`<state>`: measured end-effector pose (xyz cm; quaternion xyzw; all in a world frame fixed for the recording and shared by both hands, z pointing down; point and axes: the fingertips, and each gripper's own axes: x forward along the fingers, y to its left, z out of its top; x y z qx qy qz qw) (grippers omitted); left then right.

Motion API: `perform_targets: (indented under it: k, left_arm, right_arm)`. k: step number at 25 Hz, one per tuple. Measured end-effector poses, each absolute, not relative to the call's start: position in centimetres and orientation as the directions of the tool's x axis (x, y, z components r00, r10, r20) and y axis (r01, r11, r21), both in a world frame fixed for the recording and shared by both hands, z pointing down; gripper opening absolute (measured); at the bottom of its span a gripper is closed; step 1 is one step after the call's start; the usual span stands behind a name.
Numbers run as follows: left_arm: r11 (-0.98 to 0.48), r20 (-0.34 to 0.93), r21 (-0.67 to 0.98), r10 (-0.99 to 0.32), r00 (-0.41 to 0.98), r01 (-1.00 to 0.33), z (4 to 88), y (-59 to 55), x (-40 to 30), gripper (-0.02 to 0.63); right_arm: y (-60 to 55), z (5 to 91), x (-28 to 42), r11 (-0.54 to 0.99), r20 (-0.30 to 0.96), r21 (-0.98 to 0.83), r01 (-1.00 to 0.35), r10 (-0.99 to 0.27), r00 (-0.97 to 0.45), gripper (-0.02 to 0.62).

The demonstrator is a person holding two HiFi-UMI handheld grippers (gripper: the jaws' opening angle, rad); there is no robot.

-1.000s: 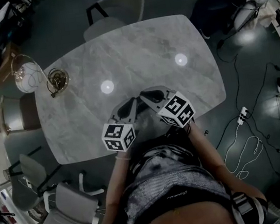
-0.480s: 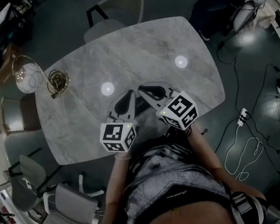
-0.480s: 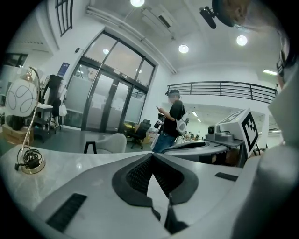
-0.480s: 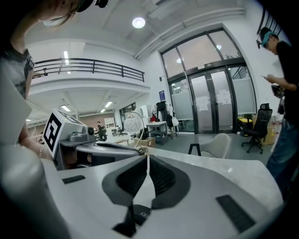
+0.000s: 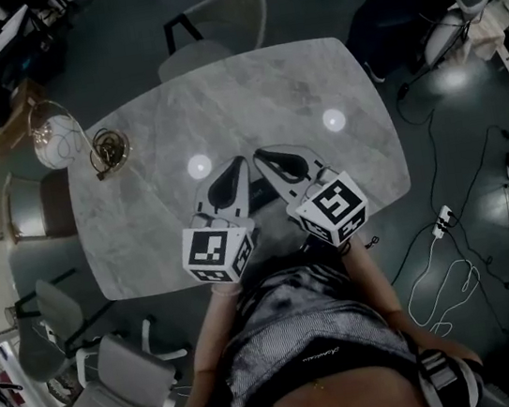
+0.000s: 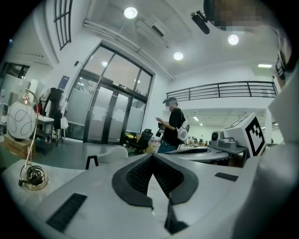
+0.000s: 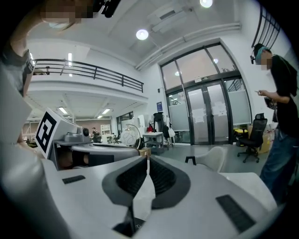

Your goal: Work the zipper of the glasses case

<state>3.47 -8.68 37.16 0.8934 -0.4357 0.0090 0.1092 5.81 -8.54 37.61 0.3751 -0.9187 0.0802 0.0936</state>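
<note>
Left tongs (image 5: pixel 239 162), right tongs (image 5: pixel 259 156) eased forward over table (image 5: pixel 248 94), jaws together.

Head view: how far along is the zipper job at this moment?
Done: nothing that shows. No glasses case is visible on the table; only a lamp stands at its far-left corner. In hand: nothing. The left gripper and right gripper hover side by side over the table's near edge, jaws shut and empty. Left: the whole job, starting with getting a case into view.

An open office hall: glass doors (image 6: pixel 107 116), mezzanine railing (image 6: pixel 219 91), office chairs (image 5: pixel 117 394).
</note>
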Motion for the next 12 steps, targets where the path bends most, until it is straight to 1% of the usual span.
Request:
perform_targets:
  k: [7, 12]
  left_arm:
    - [-0.593, 0.088, 0.141, -0.79, 0.607, -0.792, 35.6, -8.7, 3.7, 0.006]
    - [-0.6, 0.094, 0.141, -0.783, 0.614, -0.787, 35.6, -8.3, 4.2, 0.006]
  right_arm:
    - [-8.9, 36.3, 5.8, 0.71, 0.218, -0.052, -0.702, -0.678, -0.702, 0.071]
    - [-8.5, 36.3, 5.9, 0.721, 0.238, -0.027, -0.692, -0.668, -0.705, 0.071]
